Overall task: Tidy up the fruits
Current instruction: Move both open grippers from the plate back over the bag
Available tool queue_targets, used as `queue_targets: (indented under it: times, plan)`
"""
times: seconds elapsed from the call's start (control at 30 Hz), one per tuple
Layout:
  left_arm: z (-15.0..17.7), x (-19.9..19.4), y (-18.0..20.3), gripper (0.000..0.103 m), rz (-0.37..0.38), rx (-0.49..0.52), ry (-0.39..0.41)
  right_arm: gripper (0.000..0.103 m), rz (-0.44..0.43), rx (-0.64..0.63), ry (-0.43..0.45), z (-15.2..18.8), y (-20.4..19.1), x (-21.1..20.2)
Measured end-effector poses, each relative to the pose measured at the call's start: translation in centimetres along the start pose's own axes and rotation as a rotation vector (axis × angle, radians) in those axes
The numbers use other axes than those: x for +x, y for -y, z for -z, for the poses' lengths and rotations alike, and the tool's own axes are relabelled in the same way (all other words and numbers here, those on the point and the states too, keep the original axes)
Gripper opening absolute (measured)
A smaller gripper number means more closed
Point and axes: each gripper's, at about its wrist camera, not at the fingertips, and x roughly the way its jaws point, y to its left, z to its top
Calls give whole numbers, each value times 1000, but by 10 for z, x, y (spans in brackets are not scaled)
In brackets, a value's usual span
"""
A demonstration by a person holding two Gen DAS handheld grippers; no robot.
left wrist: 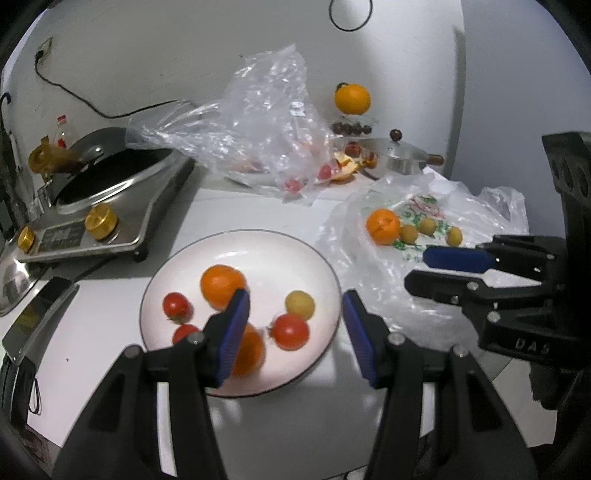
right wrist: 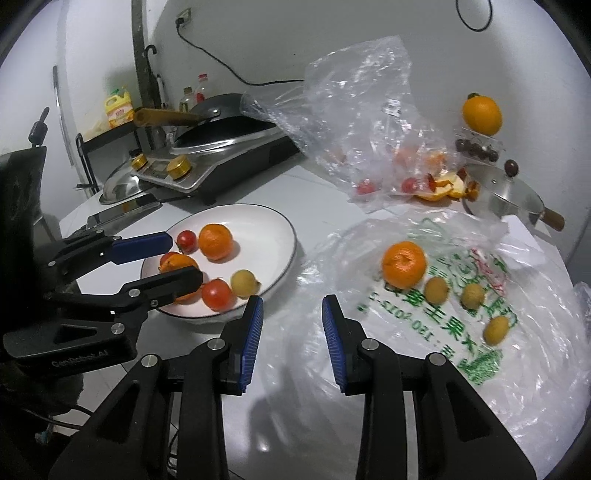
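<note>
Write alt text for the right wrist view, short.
The right tool, open and holding nothing, hangs over a white table between a white plate of oranges and tomatoes and a printed plastic bag bearing one orange and small yellow fruits. The left tool reaches over the plate; a stove stands behind.

Home kitchen. Evidence: countertop (right wrist: 317, 192) bearing induction cooker (right wrist: 221, 162) with wok (right wrist: 225, 122) at its far left corner; lidded steel pot (right wrist: 506, 192) at far right; oil bottles (right wrist: 118, 109) on a rack; wall socket (right wrist: 183, 16).
</note>
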Motion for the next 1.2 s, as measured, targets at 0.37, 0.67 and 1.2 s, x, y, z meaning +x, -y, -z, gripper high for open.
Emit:
queue_targets:
  times: [0.37,0.67,1.2]
  plan:
    - [-11,7,36,54,30,35,-13,35,31,43,25,13,33,-20]
    - [-19,14,62,54,57,74,-28,35,58,72,46,21,59,-34]
    - [-43,35,97,54,72,124,-27,35,103,126,57,27,109,-40]
